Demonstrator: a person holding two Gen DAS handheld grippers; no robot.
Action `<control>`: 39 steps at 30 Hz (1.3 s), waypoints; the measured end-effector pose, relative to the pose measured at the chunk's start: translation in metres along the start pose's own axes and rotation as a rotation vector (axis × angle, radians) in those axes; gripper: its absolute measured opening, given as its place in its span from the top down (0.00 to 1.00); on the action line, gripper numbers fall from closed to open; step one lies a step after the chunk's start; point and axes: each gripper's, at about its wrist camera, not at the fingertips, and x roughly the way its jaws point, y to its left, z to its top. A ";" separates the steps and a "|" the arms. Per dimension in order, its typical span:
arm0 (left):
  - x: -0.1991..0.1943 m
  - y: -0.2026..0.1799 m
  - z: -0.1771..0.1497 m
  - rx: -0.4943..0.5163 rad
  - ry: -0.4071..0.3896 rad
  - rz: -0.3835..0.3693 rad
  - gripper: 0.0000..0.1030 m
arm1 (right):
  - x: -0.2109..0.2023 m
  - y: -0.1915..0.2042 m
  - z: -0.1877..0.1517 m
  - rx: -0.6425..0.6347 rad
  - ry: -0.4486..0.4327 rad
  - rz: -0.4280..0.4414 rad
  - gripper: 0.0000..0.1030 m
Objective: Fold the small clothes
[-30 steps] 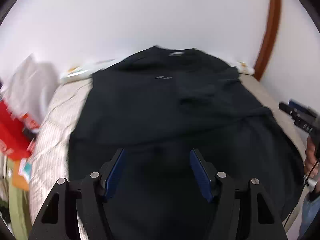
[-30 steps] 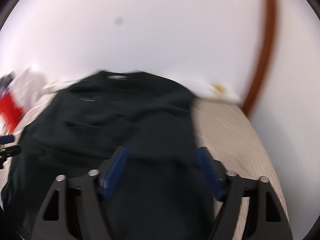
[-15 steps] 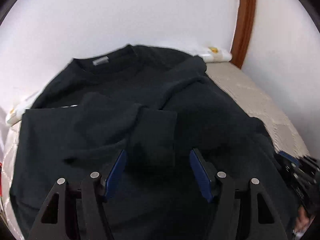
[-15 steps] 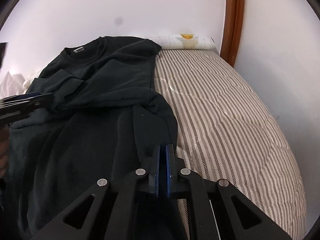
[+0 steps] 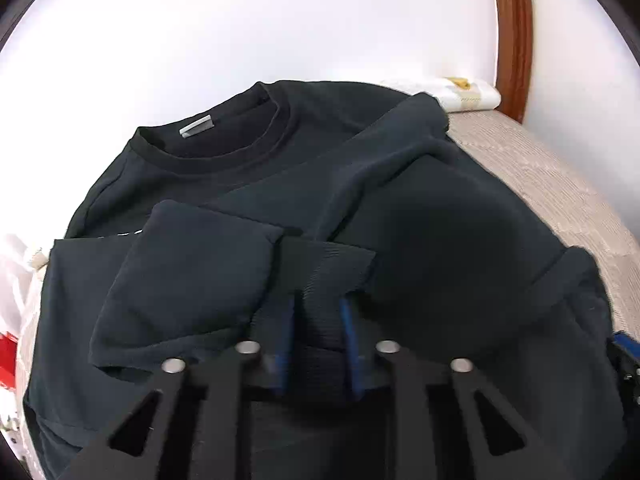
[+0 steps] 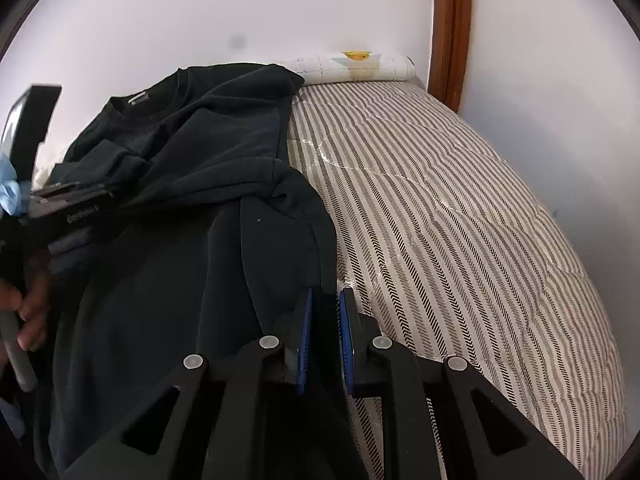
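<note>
A black sweatshirt (image 5: 248, 152) lies on the striped bed, collar toward the wall, both sleeves folded across its chest. My left gripper (image 5: 318, 304) has its jaws narrowed around the ribbed cuff (image 5: 324, 276) of one sleeve, which sits between the blue pads. In the right wrist view the sweatshirt (image 6: 192, 240) covers the left half of the bed. My right gripper (image 6: 326, 300) sits at the sweatshirt's right edge with a narrow gap between its pads; I cannot tell whether cloth is between them. The left gripper (image 6: 68, 204) shows at far left.
The striped mattress (image 6: 460, 220) stretches bare to the right. A white rolled pillow (image 6: 352, 66) lies against the wall by a brown wooden frame (image 6: 450, 32). White and red items (image 5: 12, 320) sit at the bed's left edge.
My left gripper moved forward and closed from wide open onto the sleeve cuff. My right gripper, fully shut half a second ago, has parted slightly at the sweatshirt's right edge.
</note>
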 end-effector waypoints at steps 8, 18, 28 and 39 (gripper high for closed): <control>-0.073 0.086 0.012 -0.139 -0.159 0.043 0.89 | -0.001 0.003 -0.002 -0.016 -0.002 -0.020 0.87; -0.088 0.260 -0.034 -0.399 -0.126 0.027 0.89 | -0.030 0.037 0.028 -0.145 -0.061 -0.094 0.81; -0.052 0.325 -0.104 -0.616 0.015 -0.131 0.86 | -0.006 0.070 0.072 -0.126 -0.062 -0.025 0.56; -0.037 0.317 -0.100 -0.567 -0.005 -0.178 0.51 | 0.050 0.083 0.074 -0.122 -0.042 -0.065 0.56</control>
